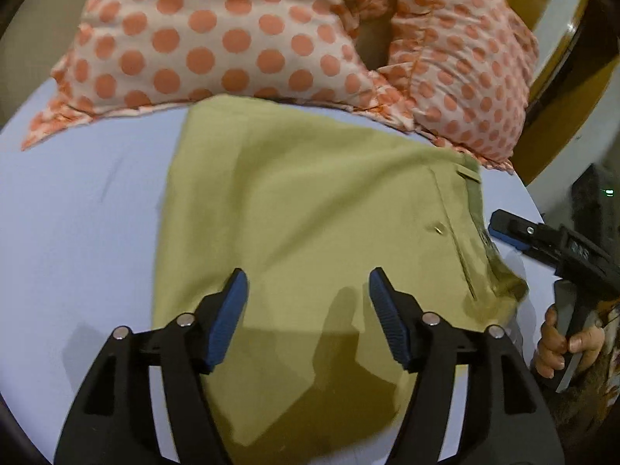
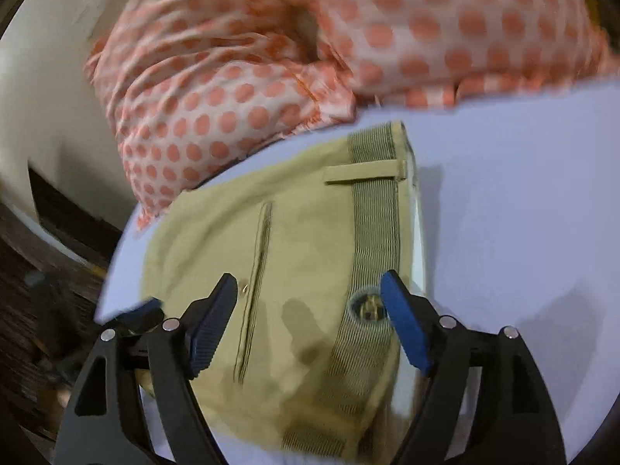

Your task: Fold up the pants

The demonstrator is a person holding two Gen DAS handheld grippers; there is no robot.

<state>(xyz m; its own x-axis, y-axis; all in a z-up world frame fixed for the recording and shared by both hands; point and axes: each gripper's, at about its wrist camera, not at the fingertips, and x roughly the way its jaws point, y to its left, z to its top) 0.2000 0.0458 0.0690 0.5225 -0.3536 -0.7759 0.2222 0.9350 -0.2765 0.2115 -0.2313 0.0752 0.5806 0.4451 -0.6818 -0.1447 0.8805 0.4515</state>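
Note:
Khaki pants [image 1: 310, 201] lie folded flat on a pale blue sheet [image 1: 77, 213], waistband to the right in the left wrist view. My left gripper [image 1: 308, 283] is open and empty just above the near part of the pants. My right gripper [image 2: 308, 283] is open and empty above the waistband end of the pants [image 2: 294, 240], near the ribbed band [image 2: 374, 232] and its button [image 2: 368, 306]. It also shows in the left wrist view [image 1: 503, 228] at the right edge of the pants, held by a hand [image 1: 558, 345].
Two white pillows with orange dots [image 1: 232, 38] [image 2: 310, 58] lie behind the pants, touching their far edge. The bed's edge and a dark floor [image 2: 38, 290] lie to the left in the right wrist view. A wooden frame [image 1: 562, 116] stands at far right.

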